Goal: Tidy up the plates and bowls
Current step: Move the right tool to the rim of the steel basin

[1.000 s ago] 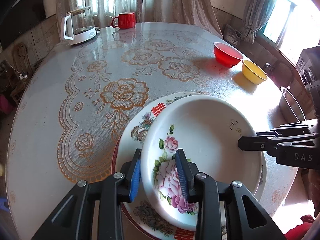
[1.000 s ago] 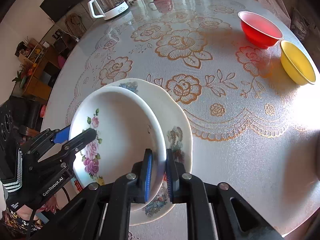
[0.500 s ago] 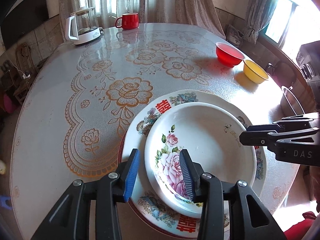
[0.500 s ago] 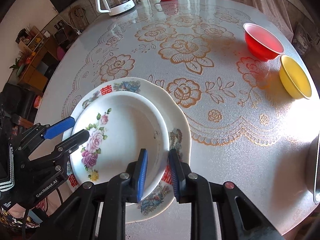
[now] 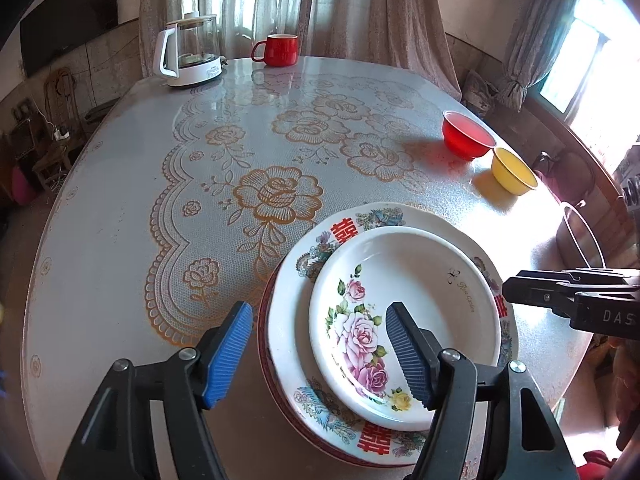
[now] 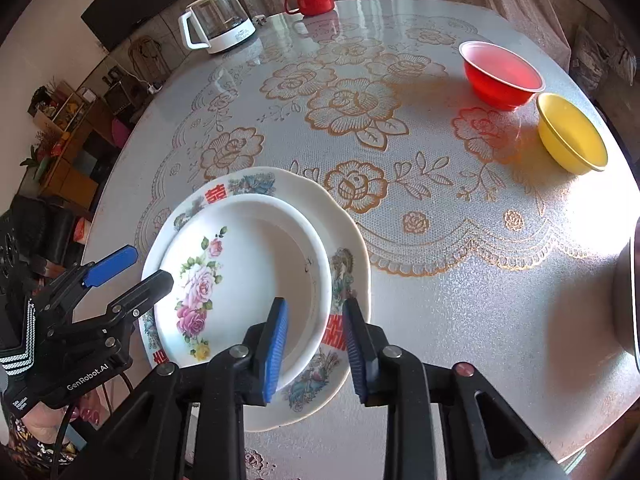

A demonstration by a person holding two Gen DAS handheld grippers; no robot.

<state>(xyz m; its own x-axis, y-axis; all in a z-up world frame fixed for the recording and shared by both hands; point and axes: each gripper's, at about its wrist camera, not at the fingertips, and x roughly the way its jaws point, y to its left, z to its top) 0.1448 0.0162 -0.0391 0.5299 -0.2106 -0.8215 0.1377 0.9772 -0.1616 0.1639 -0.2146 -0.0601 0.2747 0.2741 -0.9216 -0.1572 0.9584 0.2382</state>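
1. Rose bowl [image 5: 404, 320] now sits flat inside the big plate [image 5: 288, 340], nested on the stack near the table's [image 5: 120, 240] front edge. A sec ago it was tilted and pinched at both rims, so it's been set down.
2. Left gripper [image 5: 320, 356] jaws are opening, wide apart now. The bowl's near rim sits between them but the pads aren't pressing on it.
3. Right gripper [image 6: 314, 344] jaws are opening too, a narrower gap straddling the far rim w/o squeezing. Both have let go, so I'd call this stacking step done.
4. Next up prob the red bowl [image 6: 500, 74] and yellow bowl [image 6: 572, 138], touching each other well apart from the stack on the right side.
5. Kettle [image 5: 190, 54] and red mug [image 5: 278, 50] sit way at the back, not in the way. Path to the bowls looks clear, just open tablecloth.
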